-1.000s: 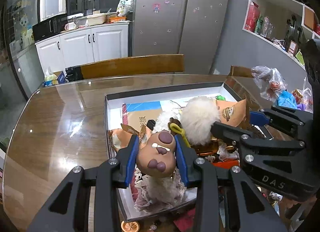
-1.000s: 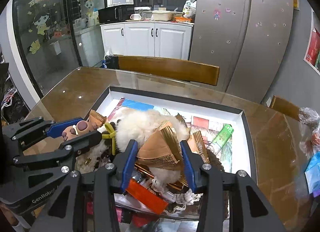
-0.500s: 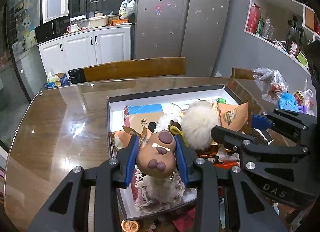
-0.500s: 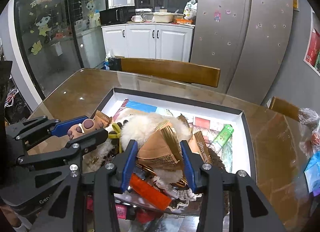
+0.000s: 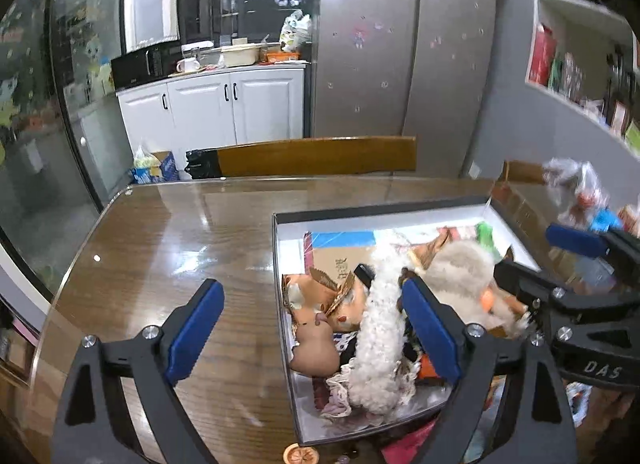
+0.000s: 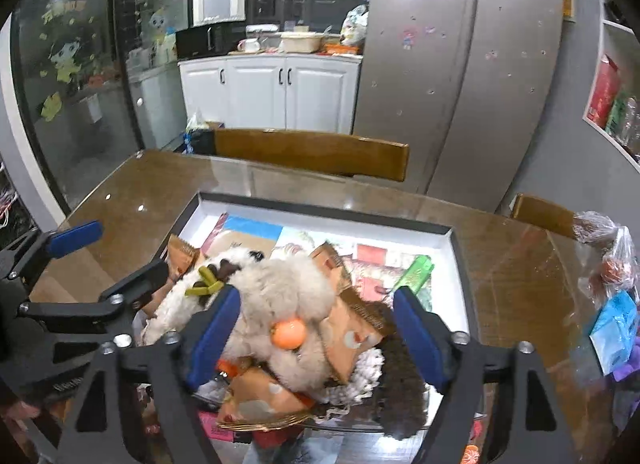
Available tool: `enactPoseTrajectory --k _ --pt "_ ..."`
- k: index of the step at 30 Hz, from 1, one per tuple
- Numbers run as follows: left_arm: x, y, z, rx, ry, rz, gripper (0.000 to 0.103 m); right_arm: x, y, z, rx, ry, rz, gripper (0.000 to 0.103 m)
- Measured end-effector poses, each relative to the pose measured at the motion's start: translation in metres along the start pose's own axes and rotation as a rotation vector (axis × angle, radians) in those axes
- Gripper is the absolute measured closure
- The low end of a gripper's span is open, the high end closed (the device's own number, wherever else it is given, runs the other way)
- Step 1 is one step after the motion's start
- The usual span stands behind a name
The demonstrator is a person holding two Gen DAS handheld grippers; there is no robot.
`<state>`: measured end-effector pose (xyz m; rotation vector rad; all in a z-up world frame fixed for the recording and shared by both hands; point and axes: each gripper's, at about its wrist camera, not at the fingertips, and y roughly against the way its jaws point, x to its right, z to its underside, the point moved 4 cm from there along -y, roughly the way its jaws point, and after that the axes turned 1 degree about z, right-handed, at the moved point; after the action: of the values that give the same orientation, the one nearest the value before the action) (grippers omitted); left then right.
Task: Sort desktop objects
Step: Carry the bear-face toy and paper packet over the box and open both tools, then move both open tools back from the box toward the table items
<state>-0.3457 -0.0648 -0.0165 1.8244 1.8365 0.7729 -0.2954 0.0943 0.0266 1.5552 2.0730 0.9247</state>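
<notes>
Left wrist view: the left claw (image 5: 312, 328) is opening, nothing gripped; the brown toy (image 5: 314, 348) lies just inside its right finger, in the box (image 5: 380, 211).

Right wrist view: the right claw (image 6: 316, 334) is opening around the snack packet (image 6: 350, 338), pads clear.

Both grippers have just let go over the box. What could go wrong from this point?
1. The pile in the box is heaped above its rim at the near end; the orange snack packet and fluffy white toy may slide out.
2. The right gripper, jaws opening, straddles that heap and could drag items when withdrawn.
3. The left gripper straddles the box's left wall and might catch it.
</notes>
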Motion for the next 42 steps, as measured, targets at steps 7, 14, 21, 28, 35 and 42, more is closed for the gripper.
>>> enactPoseTrajectory --k 7,14,21,28,35,42 --pt "0.001 0.007 0.0 0.004 -0.029 -0.019 0.01 -0.001 0.006 -0.002 0.006 0.013 -0.001 0.021" --pt "0.003 0.015 0.0 0.004 -0.026 0.018 0.01 -0.001 0.016 -0.002 0.016 0.015 -0.006 0.021" --pt "0.011 0.04 0.007 0.013 -0.032 0.051 0.01 0.004 0.035 0.002 0.033 -0.012 -0.016 0.021" --pt "0.024 0.069 0.034 0.009 -0.053 0.08 0.01 0.001 0.068 0.023 0.052 0.009 -0.008 0.021" --pt "0.035 0.093 0.064 0.003 -0.065 0.1 0.01 0.003 0.104 0.04 0.072 -0.007 -0.01 0.021" --pt "0.031 0.09 0.101 -0.042 -0.039 0.119 0.01 0.014 0.124 0.066 0.083 -0.032 0.0 0.021"
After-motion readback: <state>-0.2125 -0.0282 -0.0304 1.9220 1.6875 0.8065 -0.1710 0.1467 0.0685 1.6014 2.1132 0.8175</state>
